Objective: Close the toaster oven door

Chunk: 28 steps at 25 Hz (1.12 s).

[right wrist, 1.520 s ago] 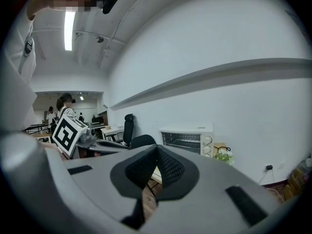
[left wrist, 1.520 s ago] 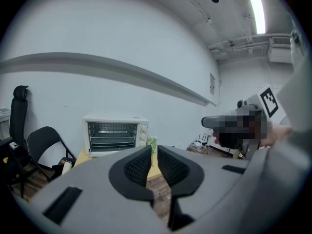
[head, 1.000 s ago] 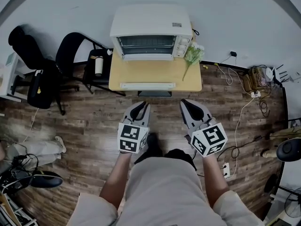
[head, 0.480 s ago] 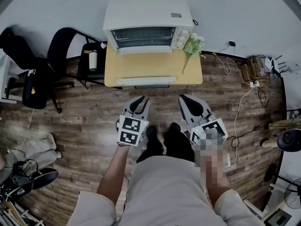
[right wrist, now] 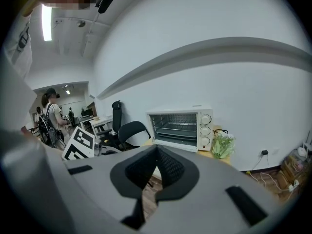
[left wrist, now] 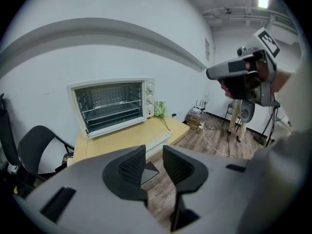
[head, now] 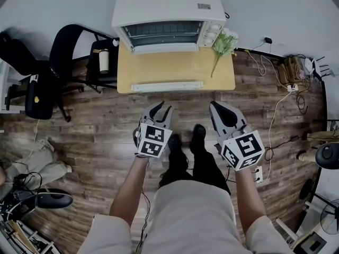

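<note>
The left gripper (head: 159,109) is held with its jaws partly apart, having just been opening, and nothing is caught between them. The right gripper (head: 218,109) is closed on nothing. Bare floor (head: 106,120) is left between both and the table's (head: 175,73) front edge at twelve o'clock. The toaster oven (head: 167,9) is set at the table's far edge, its door (head: 167,47) seemingly dropped open. Flowers (head: 223,41) lie at one o'clock, a chair (head: 69,49) at ten.
</note>
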Motion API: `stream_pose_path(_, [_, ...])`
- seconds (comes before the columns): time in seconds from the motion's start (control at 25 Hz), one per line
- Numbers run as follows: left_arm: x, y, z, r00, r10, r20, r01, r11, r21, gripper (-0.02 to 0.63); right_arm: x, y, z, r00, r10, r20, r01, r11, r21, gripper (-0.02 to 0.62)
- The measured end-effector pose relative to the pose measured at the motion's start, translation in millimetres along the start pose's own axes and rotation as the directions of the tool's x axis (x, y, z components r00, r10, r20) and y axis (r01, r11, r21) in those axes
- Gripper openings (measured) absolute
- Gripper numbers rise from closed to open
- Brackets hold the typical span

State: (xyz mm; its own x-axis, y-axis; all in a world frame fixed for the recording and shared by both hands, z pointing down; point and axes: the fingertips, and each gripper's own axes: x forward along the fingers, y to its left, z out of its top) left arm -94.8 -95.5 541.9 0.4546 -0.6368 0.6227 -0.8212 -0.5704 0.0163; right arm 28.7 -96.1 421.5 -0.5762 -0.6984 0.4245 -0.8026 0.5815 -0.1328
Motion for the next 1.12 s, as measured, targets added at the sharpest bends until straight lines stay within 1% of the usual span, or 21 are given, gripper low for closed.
stream_pose_path(0.08, [9.5, 5.7, -6.9, 1.0, 0.024, -0.015, -0.024, 0.999, 0.029, 0.109, 6.1, -1.0, -5.0, 1.0, 0.001, -0.011, -0.001, 1.0, -0.002, -0.002])
stream_pose_path(0.2, [23.3, 9.8, -18.6, 0.998, 0.034, -0.046, -0.03, 0.996, 0.078, 0.112, 14.9, -0.6, -12.9, 1.0, 0.007, -0.026, -0.007, 1.0, -0.001, -0.002])
stream_pose_path(0.4, [40.4, 12.2, -35.3, 0.995, 0.06, -0.081, -0.048, 0.989, 0.139, 0.114, 24.1, -0.1, -26.3, 0.999, 0.014, -0.046, -0.014, 1.0, 0.007, -0.002])
stream_pose_path(0.64, [59.0, 17.6, -51.0, 0.988, 0.105, -0.11, -0.076, 0.968, 0.241, 0.123, 36.4, -4.7, -39.7, 0.998, 0.015, -0.067, -0.014, 1.0, 0.019, -0.002])
stream_pose_path(0.84, [74.8, 24.2, -62.9, 0.984, 0.132, -0.121, -0.095, 0.957, 0.272, 0.132, 44.5, -7.8, -49.5, 0.997, 0.017, -0.074, -0.014, 0.999, 0.037, -0.002])
stream_pose_path(0.92, [80.2, 27.7, -67.8, 0.981, 0.151, -0.12, -0.111, 0.949, 0.294, 0.136, 46.0, -9.0, -53.8, 0.997, 0.016, -0.076, -0.012, 0.999, 0.049, -0.002])
stream_pose_path(1.04, [87.2, 33.0, -75.1, 0.975, 0.19, -0.118, -0.138, 0.926, 0.352, 0.144, 46.8, -10.3, -59.7, 0.997, 0.011, -0.078, -0.007, 0.999, 0.052, -0.002])
stream_pose_path(1.12, [92.1, 35.2, -78.5, 0.973, 0.201, -0.114, -0.144, 0.913, 0.382, 0.144, 47.9, -11.4, -63.4, 0.997, 0.011, -0.083, -0.006, 0.999, 0.052, -0.002])
